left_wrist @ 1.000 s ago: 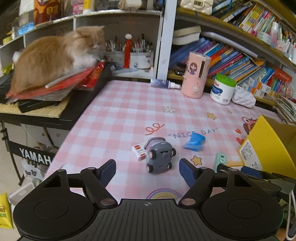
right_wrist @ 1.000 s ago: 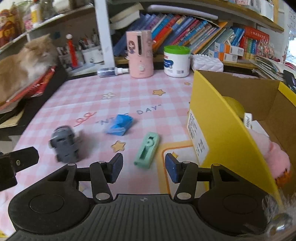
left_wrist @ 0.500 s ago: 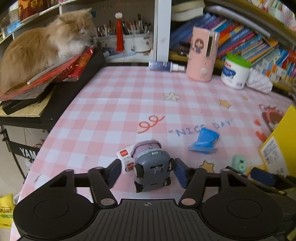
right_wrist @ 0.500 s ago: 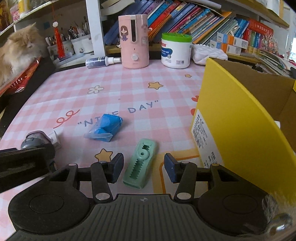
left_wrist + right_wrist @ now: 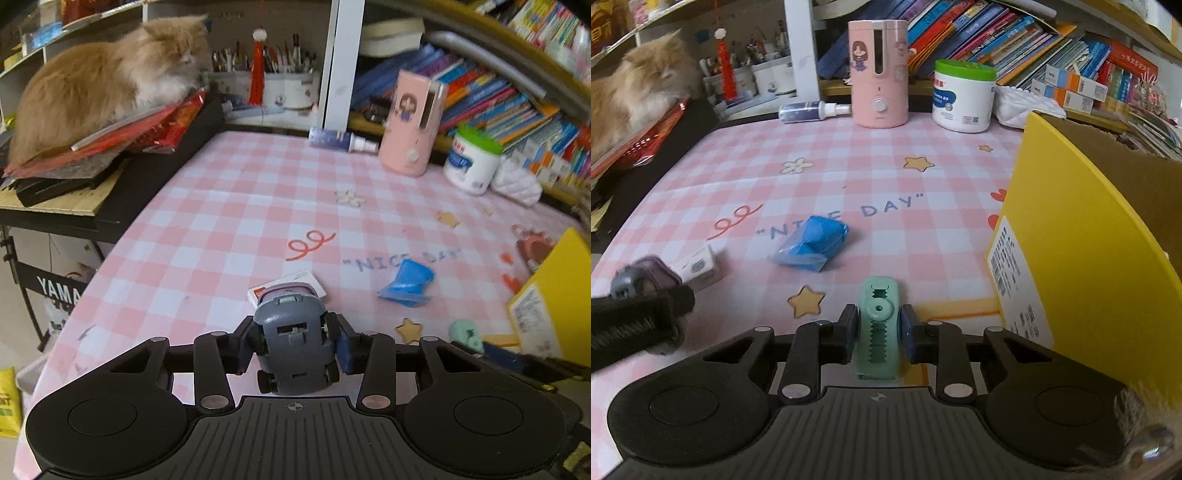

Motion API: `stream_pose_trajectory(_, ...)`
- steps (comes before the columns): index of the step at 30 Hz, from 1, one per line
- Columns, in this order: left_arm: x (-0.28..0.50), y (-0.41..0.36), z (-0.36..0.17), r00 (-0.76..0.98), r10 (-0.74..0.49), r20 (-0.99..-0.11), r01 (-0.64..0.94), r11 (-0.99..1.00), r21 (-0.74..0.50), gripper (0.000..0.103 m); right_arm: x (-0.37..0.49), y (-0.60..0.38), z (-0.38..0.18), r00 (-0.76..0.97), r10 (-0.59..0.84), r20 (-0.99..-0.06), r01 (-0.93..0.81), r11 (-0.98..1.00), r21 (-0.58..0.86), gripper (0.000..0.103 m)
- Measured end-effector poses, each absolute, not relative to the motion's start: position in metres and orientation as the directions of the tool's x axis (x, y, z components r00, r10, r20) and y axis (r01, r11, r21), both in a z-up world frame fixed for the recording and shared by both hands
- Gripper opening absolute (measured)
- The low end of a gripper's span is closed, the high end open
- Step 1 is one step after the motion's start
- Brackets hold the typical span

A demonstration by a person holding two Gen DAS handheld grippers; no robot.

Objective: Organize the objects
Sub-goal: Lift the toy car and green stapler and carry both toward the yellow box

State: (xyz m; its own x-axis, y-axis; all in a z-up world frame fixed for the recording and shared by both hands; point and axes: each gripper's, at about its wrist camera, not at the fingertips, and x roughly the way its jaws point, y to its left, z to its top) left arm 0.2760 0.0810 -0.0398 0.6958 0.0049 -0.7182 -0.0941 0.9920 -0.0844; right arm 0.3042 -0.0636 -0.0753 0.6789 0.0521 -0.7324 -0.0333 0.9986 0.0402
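On the pink checked worktop, both grippers' fingers clamp a grey toy car and green correction tape; boxing remains.

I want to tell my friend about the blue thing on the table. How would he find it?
Start at the pink checked tablecloth and find the words "NICE DAY" printed on it. The crumpled blue packet lies over those letters, between the small white box and the yellow carton. It is the only soft, shiny blue thing there, and no tongs are touching it.
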Motion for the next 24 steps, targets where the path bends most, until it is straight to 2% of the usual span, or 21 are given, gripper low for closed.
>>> stream_pose_trajectory(12,0.192,0.112,0.0,0.731,-0.1,-0.675,-0.076,0.971,-0.227,0.041,0.243,-0.068,-0.028,0.683,0.226,-0.695,-0.174,0.974,0.146,0.023)
stream_pose_trajectory(16,0.161,0.12,0.01,0.738,-0.145,-0.659,-0.037,0.966,-0.255,0.041,0.217,-0.076,-0.006,0.683,0.265,-0.681,-0.238,0.962,0.136,0.023)
stream_pose_trajectory(21,0.123,0.121,0.014,0.756,-0.164,-0.634,0.006,0.97,-0.243,0.041,0.179,-0.091,0.011,0.688,0.272,-0.673,-0.284,0.954,0.096,0.023)
stream_pose_trajectory(24,0.1,0.125,0.011,0.751,-0.184,-0.634,0.004,0.961,-0.275,0.041,0.156,-0.098,0.009,0.676,0.252,-0.692,-0.247,0.963,0.109,0.023)
